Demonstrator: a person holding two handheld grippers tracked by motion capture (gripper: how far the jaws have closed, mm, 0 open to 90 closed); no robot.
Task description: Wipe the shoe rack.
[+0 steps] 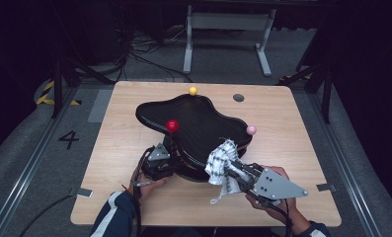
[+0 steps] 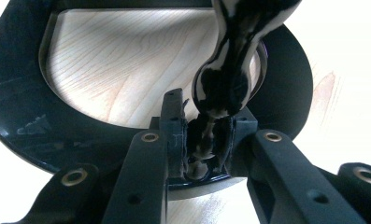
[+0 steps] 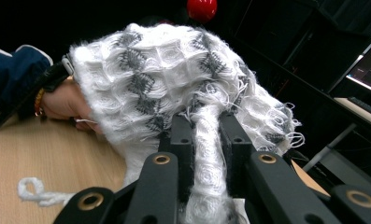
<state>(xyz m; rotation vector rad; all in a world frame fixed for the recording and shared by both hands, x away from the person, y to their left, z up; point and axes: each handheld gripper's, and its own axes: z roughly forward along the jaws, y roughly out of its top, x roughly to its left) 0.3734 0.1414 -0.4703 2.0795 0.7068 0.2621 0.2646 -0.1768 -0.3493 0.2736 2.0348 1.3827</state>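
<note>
Woolly white cloth [image 1: 223,163], soft and floppy, hangs bunched in the right gripper [image 1: 231,173] beside the black stand [image 1: 193,121]; left gripper [image 2: 199,140] clamps what looks like its glossy stem.

Light wood table [image 1: 134,197], rounded corners, 1 small dark round disc [image 1: 238,98] near its far edge. Grey carpet floor [image 1: 30,148], marked with a black "4" [image 1: 68,139] left of table. Yellow-black hazard tape [image 1: 48,94] at far left. Black cables [image 1: 139,54] tangled on floor behind. Grey metal frame [image 1: 228,34] with 2 legs beyond. Surroundings dark, table brightly lit from above
</note>
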